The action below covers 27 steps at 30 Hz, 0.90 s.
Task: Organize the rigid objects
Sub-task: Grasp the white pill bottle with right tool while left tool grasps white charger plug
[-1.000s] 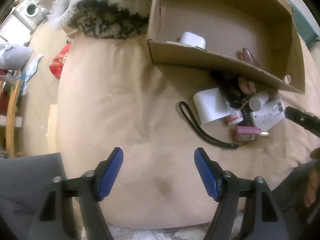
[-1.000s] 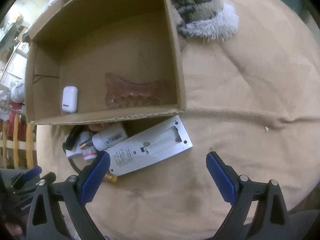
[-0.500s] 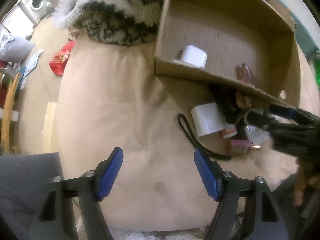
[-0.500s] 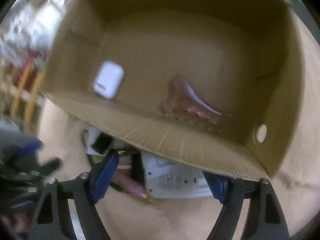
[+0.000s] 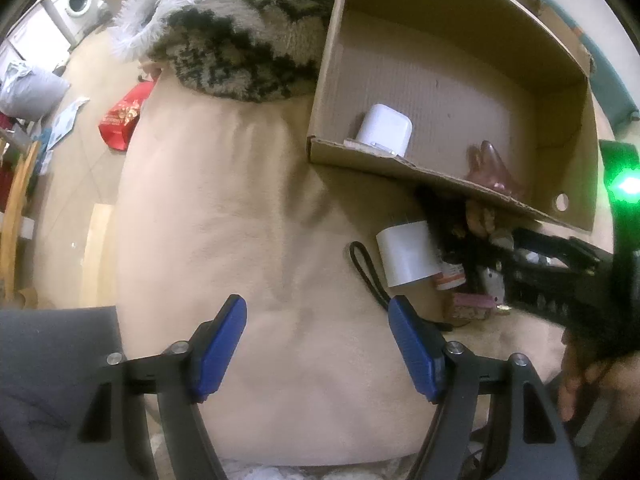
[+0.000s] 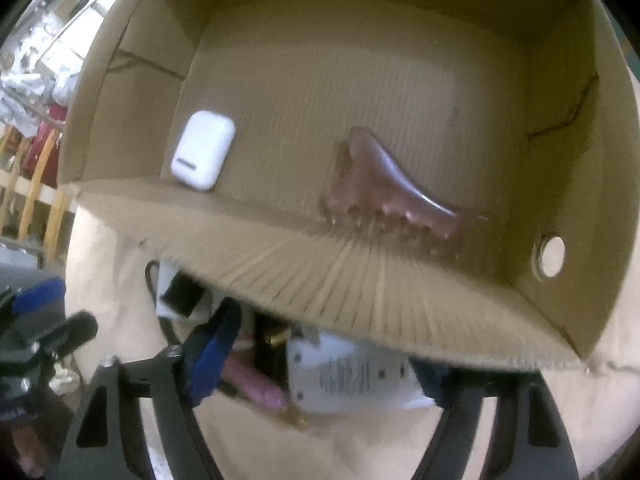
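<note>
A cardboard box point(image 5: 472, 20) point(image 6: 360, 280) lies on a beige blanket and holds a white earbud case point(image 5: 384, 128) point(image 6: 203, 149) and a brown hair claw clip point(image 5: 494, 168) point(image 6: 384, 188). In front of the box lies a pile: a white device with a black strap point(image 5: 406, 254), a small bottle point(image 5: 450, 278), a pink item point(image 5: 472, 304) point(image 6: 256, 388) and a white remote face down point(image 6: 344, 376). My left gripper point(image 5: 318, 344) is open and empty over the bare blanket. My right gripper point(image 6: 316, 364) is open, its jaws on either side of the remote and pink item; it also shows in the left wrist view point(image 5: 560, 276).
A patterned fluffy blanket point(image 5: 240, 40) lies behind the box. The floor at left holds a red bag point(image 5: 124, 116), a washing machine point(image 5: 78, 0) and wooden furniture point(image 5: 16, 208). A grey trouser leg point(image 5: 52, 380) is at the lower left.
My right gripper has moved forward and down to the pile in front of the box, now straddling the remote. My left gripper has drifted slightly closer to the box.
</note>
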{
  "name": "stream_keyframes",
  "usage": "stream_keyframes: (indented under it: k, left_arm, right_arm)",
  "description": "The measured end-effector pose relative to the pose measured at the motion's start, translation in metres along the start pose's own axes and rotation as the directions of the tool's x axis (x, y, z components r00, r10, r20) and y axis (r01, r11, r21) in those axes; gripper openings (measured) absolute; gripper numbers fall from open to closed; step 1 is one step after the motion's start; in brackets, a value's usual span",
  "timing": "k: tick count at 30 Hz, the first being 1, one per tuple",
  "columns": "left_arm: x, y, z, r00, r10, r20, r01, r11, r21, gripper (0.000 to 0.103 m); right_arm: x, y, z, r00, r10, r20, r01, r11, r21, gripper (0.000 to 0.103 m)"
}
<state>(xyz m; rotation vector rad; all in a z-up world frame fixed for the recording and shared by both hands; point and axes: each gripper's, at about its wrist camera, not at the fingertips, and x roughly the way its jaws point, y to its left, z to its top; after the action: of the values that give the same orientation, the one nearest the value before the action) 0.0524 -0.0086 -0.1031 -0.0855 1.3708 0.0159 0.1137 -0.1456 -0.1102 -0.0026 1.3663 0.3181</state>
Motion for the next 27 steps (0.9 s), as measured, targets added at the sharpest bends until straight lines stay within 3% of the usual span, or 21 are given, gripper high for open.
stream_keyframes:
  k: [3, 7, 13, 20, 27]
  left_arm:
    - [0.001, 0.000, 0.000, 1.000, 0.006, -0.002, -0.006, 1.000, 0.002, 0.071]
    - [0.002, 0.002, 0.001, 1.000, 0.005, -0.002, -0.005, 1.000, -0.003, 0.071]
    - [0.004, -0.002, 0.001, 1.000, 0.015, 0.002, -0.015, 1.000, 0.008, 0.071]
    - [0.006, 0.003, 0.001, 1.000, 0.025, -0.006, -0.025, 1.000, -0.007, 0.071]
    - [0.004, 0.003, 0.001, 1.000, 0.011, -0.004, -0.011, 1.000, -0.002, 0.071]
  right_arm:
    - [0.007, -0.002, 0.001, 1.000, -0.021, -0.013, 0.021, 1.000, 0.006, 0.045]
    - [-0.002, -0.008, -0.002, 1.000, -0.012, -0.003, 0.012, 0.999, 0.040, 0.029]
    - [-0.006, -0.007, -0.008, 1.000, 0.004, 0.014, -0.005, 0.999, 0.035, 0.029]
    - [-0.019, -0.024, -0.014, 0.999, -0.036, 0.028, 0.034, 0.997, 0.063, 0.029]
    - [-0.031, -0.044, -0.026, 0.998, 0.045, 0.044, -0.052, 0.986, 0.158, 0.028]
